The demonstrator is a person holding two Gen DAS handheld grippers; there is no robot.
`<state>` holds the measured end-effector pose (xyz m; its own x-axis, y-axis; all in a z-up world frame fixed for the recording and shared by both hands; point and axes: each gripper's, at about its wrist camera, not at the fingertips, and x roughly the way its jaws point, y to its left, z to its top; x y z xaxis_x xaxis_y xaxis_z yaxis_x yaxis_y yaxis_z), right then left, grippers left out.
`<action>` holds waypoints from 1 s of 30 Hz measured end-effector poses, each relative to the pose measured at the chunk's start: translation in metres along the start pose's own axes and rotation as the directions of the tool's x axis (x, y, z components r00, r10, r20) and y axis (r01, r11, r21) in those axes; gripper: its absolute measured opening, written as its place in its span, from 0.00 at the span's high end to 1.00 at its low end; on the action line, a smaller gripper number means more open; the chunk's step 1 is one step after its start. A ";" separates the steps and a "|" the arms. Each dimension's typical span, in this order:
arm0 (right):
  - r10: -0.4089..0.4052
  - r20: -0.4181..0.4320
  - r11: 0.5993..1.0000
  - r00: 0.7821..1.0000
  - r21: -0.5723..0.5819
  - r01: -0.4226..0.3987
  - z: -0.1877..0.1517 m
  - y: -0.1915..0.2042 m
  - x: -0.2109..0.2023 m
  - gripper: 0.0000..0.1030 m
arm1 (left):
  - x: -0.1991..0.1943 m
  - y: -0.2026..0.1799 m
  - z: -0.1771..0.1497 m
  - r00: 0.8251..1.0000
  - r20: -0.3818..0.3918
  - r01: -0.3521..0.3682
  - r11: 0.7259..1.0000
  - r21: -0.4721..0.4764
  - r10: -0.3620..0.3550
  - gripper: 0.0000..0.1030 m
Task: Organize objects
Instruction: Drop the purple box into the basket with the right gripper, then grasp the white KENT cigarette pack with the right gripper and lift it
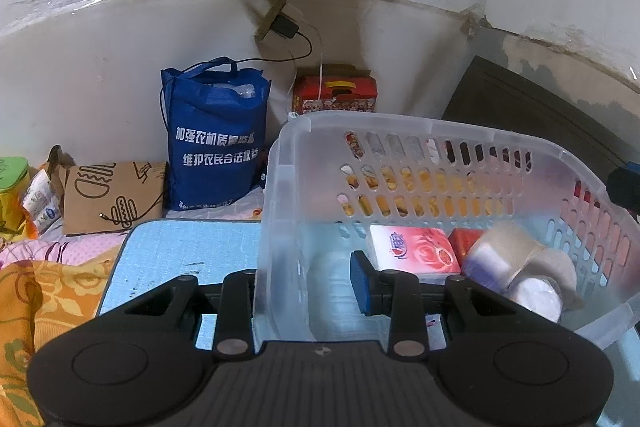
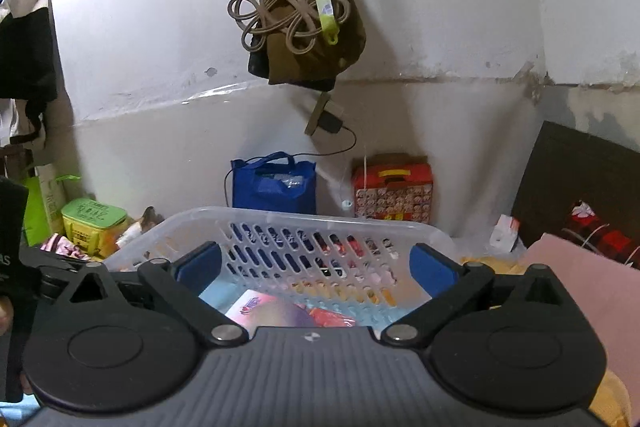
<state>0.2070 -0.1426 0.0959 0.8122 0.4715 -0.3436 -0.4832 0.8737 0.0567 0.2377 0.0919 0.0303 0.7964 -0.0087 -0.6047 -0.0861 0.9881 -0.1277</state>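
Note:
A clear plastic basket (image 1: pixel 400 121) stands on a light blue mat (image 1: pixel 180 251). Inside lie a pink-and-red tissue pack (image 1: pixel 416 253), a small red box (image 1: pixel 466 241) and a blurred roll of brown tape (image 1: pixel 520 263). My left gripper (image 1: pixel 302 281) is shut on the basket's near left wall, one blue pad (image 1: pixel 362 283) inside and the other finger outside. In the right wrist view my right gripper (image 2: pixel 316 265) hangs open over the basket (image 2: pixel 280 217), nothing between its pads. The tissue pack (image 2: pixel 256 307) shows just below it.
Against the wall stand a blue tote bag (image 1: pixel 216 139) and a red carton (image 1: pixel 336 95). A brown paper bag (image 1: pixel 112 195) lies left of the mat. A dark board (image 1: pixel 540 115) leans at right. A green-lidded tub (image 2: pixel 94 223) sits left, pink cloth (image 2: pixel 580 287) right.

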 end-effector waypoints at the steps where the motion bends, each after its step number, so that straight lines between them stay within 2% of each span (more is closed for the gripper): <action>1: 0.005 0.005 1.000 1.000 0.008 -0.005 0.000 -0.001 -0.001 0.00 | 0.000 0.000 0.000 1.000 -0.001 0.004 1.000 -0.002 -0.004 0.64; 10: 0.034 -0.009 0.998 0.999 0.045 -0.034 -0.002 -0.001 -0.003 0.00 | -0.001 -0.001 -0.001 1.000 -0.002 -0.002 1.000 -0.005 0.002 0.64; 16: 0.041 0.008 0.999 0.999 0.006 -0.041 -0.001 0.009 -0.010 0.00 | -0.001 -0.001 -0.001 1.000 0.000 -0.002 1.000 -0.006 0.002 0.64; 21: 0.055 0.017 0.998 0.998 0.010 -0.055 -0.002 0.008 -0.014 0.00 | -0.001 -0.001 -0.002 1.000 0.000 0.001 1.000 -0.005 -0.001 0.64; 26: 0.105 0.030 0.993 0.994 0.048 -0.106 -0.007 0.007 -0.028 0.00 | -0.002 0.000 -0.002 1.000 -0.001 0.003 1.000 -0.008 -0.003 0.64; 30: 0.095 0.070 0.994 0.993 0.039 -0.098 -0.010 0.012 -0.042 0.00 | -0.002 -0.002 -0.002 1.000 -0.001 -0.001 1.000 -0.011 0.001 0.63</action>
<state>0.1634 -0.1531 0.1019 0.7833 0.5599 -0.2701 -0.5476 0.8271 0.1265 0.2355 0.0901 0.0300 0.7959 -0.0081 -0.6053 -0.0935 0.9863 -0.1361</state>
